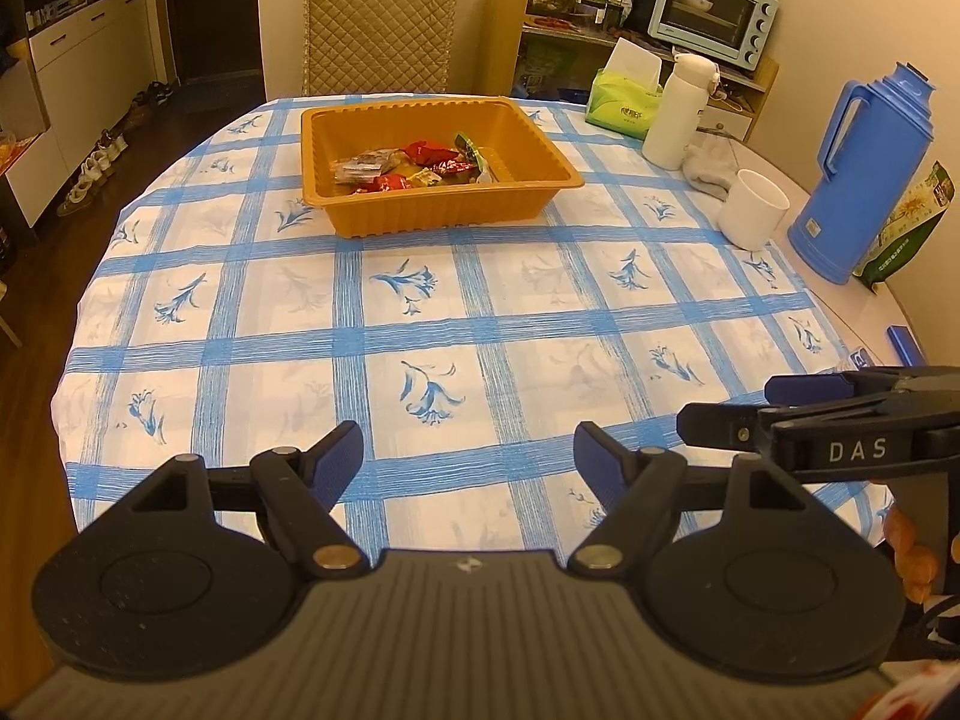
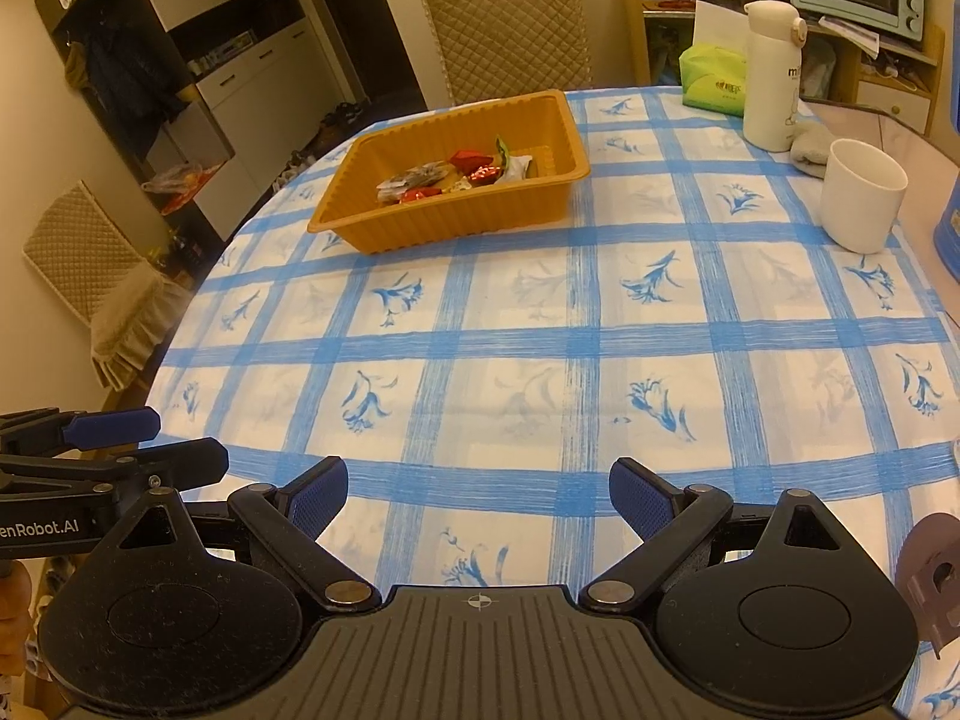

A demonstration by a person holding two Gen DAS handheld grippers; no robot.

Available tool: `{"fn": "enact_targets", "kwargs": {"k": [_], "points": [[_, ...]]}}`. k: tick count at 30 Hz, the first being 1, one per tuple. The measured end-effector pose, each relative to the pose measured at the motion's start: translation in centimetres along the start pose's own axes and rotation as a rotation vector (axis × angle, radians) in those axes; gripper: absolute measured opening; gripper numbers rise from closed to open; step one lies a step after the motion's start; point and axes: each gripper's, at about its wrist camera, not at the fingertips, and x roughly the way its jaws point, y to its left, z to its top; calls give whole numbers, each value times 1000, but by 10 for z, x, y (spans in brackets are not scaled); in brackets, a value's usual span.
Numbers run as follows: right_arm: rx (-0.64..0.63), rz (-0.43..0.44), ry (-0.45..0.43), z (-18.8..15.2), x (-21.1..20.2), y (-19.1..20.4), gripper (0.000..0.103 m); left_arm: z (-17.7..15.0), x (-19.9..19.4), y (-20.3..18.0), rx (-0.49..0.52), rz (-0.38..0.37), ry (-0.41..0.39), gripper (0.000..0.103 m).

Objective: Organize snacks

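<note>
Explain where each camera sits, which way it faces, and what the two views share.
Left wrist: on the left tool, angled down over the table toward the orange tray; the right tool shows at right.
Right wrist: on the right tool, facing the tray from further right; the left tool shows at left.
Shared: tray, snacks, white cup, both tools open.

Tablecloth (image 1: 480,312): white, blue check bands, blue flower sprigs. Tray (image 1: 360,204), upper centre: orange-brown, ribbed walls; snacks (image 1: 414,165) inside in red, green and brown wrappers. Right side: cup (image 1: 753,210) white, bottle (image 1: 678,114) white, thermos jug (image 1: 858,180) blue, tissue pack (image 1: 621,105) green. Gripper pads (image 1: 339,468) dark blue on black.
</note>
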Motion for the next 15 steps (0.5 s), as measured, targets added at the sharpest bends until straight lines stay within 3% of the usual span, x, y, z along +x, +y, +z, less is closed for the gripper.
{"fn": "enact_targets", "kwargs": {"k": [15], "points": [[-2, 5, 1, 0, -1, 2, 94, -1, -2, -2, -3, 0, -2, 76]]}}
